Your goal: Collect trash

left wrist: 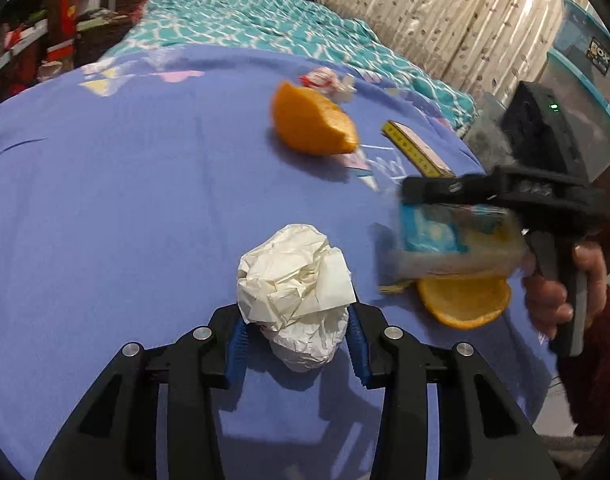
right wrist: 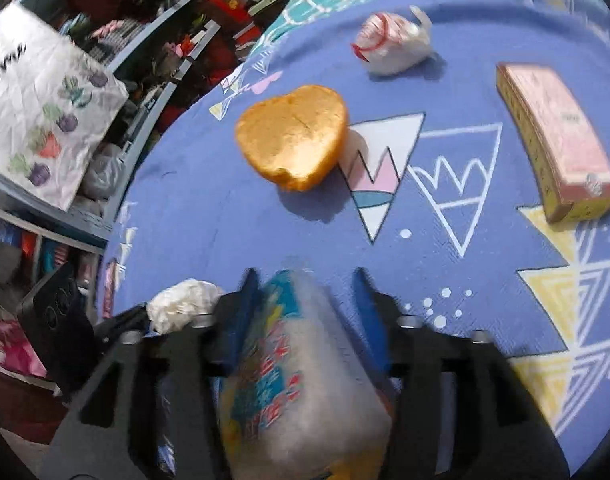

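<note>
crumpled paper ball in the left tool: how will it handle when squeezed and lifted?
The crumpled paper ball looks light and soft: thin, creased white sheets, so it should lift easily. It will probably compress rather than resist, since the left tool grips only its narrower lower part between the blue pads. The loose upper flaps may shift or unfold, but it seems unlikely to slip.

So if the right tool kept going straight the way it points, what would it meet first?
Probably the orange peel lying on the purple blanket, almost dead ahead; depth is unclear. The right tool already grips a plastic wrapper.
</note>
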### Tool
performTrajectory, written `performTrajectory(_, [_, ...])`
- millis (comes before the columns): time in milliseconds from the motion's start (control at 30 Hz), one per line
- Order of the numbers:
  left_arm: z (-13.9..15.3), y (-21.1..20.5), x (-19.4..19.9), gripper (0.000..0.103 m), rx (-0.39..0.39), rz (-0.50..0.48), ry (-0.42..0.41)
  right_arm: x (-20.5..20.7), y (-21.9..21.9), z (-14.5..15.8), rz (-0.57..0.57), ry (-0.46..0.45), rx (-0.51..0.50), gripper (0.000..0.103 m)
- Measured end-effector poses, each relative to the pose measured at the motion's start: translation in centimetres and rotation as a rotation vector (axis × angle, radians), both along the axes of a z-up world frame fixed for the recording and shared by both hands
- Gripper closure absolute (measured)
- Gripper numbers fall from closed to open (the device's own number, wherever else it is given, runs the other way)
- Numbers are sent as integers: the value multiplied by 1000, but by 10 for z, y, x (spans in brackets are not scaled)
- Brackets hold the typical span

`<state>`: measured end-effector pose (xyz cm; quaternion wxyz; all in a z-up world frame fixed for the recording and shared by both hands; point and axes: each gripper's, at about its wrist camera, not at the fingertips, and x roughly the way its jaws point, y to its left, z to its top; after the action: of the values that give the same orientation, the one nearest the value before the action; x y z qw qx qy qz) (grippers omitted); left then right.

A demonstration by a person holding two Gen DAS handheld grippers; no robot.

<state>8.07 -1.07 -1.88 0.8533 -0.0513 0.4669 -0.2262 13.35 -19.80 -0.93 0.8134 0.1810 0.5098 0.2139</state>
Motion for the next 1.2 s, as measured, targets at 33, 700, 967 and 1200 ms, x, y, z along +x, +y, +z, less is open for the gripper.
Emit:
performTrajectory(33, [-1, 8, -2, 64, 3, 17, -6, 2, 0, 9, -14, -28, -20, 45])
performTrajectory(700, [-4, 21, -3, 61, -66, -6, -29, 187, -30, 20, -321, 65, -146, 14])
performTrajectory(967, [-4, 22, -1, 61, -78, -11, -28, 228, 3, -35, -238, 160, -373, 34])
performTrajectory(1200, [-5, 21, 0, 61, -77, -10, -27, 188, 14, 0, -170, 65, -343, 51])
